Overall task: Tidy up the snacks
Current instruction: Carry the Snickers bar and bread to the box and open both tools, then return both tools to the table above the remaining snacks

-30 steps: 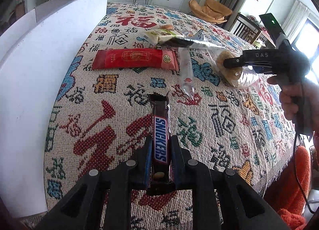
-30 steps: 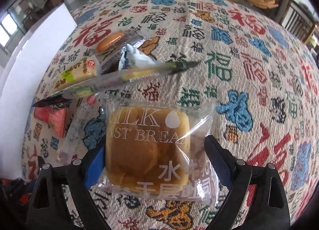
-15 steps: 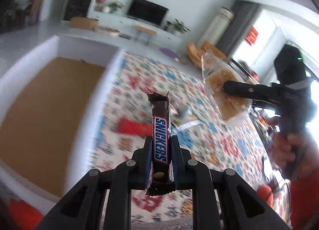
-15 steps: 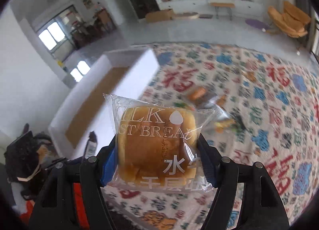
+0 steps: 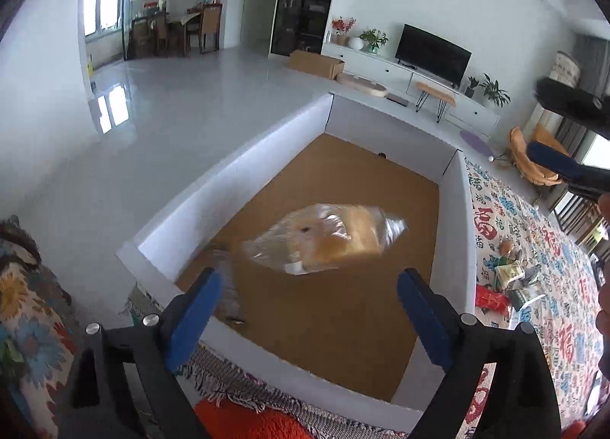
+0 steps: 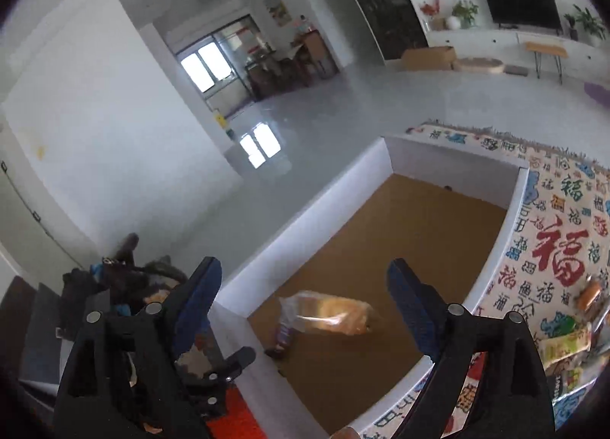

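A white-walled box (image 5: 244, 157) with a brown floor stands beside the patterned cloth; it also shows in the right wrist view (image 6: 312, 202). My left gripper (image 5: 305, 305) is open and empty above the box's near end. My right gripper (image 6: 301, 305) is open and empty above the box too. The bagged bread (image 5: 328, 239) is blurred in mid-air over the box floor; it shows in the right wrist view (image 6: 328, 313) too. The Snickers bar (image 6: 284, 336) lies blurred on the floor near the left wall, also a dark blur in the left wrist view (image 5: 225, 286).
Several snacks remain on the patterned cloth (image 5: 564, 286) to the right of the box, among them a red packet (image 5: 490, 298) and a green packet (image 5: 509, 271). An orange cloth (image 5: 244, 420) lies below the box's near wall. Grey floor lies left of the box.
Both grippers swung left from the cloth to over the box and opened. The Snickers bar left my left gripper and the bread left my right gripper; both now drop into the box.
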Available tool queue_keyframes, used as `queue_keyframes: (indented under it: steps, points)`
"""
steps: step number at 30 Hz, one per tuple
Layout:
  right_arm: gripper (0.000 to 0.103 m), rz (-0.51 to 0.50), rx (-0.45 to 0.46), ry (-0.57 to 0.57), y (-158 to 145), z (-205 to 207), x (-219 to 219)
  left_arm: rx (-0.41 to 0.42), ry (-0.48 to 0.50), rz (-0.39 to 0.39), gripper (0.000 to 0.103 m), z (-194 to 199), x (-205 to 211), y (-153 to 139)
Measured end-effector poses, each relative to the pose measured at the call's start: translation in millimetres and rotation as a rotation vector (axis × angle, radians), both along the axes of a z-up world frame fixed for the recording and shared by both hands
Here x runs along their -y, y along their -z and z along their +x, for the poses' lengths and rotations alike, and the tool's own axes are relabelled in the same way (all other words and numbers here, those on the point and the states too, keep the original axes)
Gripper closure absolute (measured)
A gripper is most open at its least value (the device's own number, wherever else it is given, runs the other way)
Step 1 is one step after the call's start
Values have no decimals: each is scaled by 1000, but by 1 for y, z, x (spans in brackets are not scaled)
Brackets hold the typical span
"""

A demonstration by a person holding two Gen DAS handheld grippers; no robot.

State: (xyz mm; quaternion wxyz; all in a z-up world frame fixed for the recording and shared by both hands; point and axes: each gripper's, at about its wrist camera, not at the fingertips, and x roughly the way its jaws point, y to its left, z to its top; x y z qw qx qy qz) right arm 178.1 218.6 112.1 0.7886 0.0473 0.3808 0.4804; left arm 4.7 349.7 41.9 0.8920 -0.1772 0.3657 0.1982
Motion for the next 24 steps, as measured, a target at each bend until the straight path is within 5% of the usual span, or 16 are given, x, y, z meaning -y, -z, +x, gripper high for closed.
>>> queue_keyframes:
  steps: [6,11,15,20,24]
  points:
    - [12,-111,99,130,25,1,66,34,153,-24,10,10,56,2]
    - [12,-320,137,383,110,4,187,32,434,-48,8,30,156,6]
    - [12,-502,125,556,160,-10,284,-76,591,-36,3,58,235,53]
    - [12,-579,63,688,187,-12,349,-195,626,17,3,115,278,127]
    - [12,-569,62,707,195,-1,357,-178,605,139,2,143,288,145]
